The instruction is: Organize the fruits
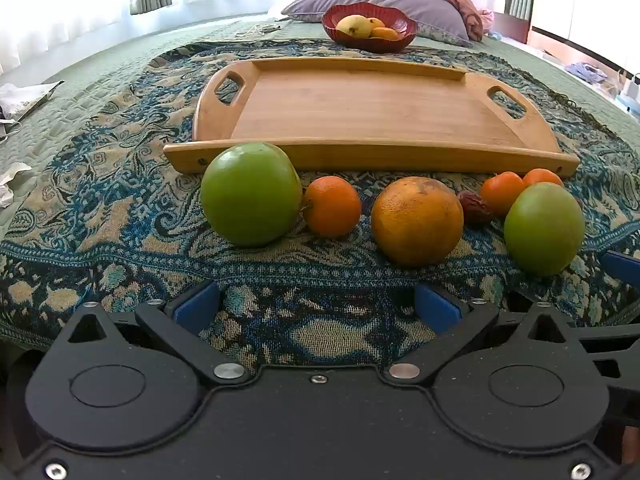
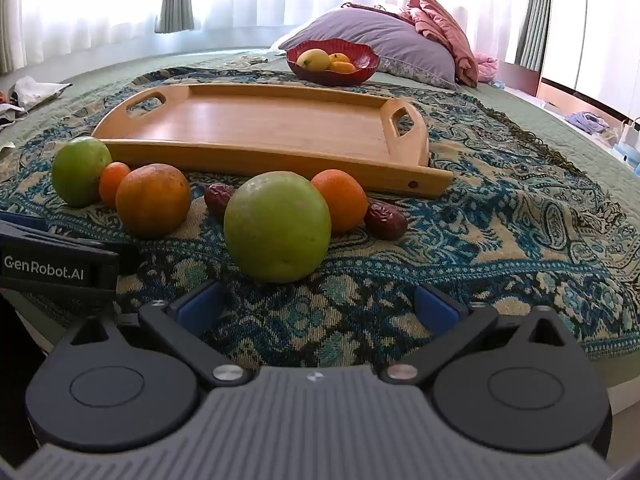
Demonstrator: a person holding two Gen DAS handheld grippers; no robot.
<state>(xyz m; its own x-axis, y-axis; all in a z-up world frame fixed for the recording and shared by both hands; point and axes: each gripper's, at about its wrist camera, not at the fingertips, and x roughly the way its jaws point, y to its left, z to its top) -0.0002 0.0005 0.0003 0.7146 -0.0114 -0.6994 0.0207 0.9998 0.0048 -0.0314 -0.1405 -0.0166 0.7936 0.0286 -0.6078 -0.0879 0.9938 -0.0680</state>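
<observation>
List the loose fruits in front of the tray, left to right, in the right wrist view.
Green apple → small tangerine → large orange → date → second green apple → tangerine → second date.

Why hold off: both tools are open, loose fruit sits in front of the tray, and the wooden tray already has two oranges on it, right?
Not quite: the wooden tray holds nothing, as the left wrist view shows. Both tools, left tool and right tool, are open, and loose fruit lies before the tray.

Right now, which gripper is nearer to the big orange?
Left. The left gripper faces the big orange almost straight ahead, just right of its open fingers. The right gripper has it farther off, to its left.
</observation>
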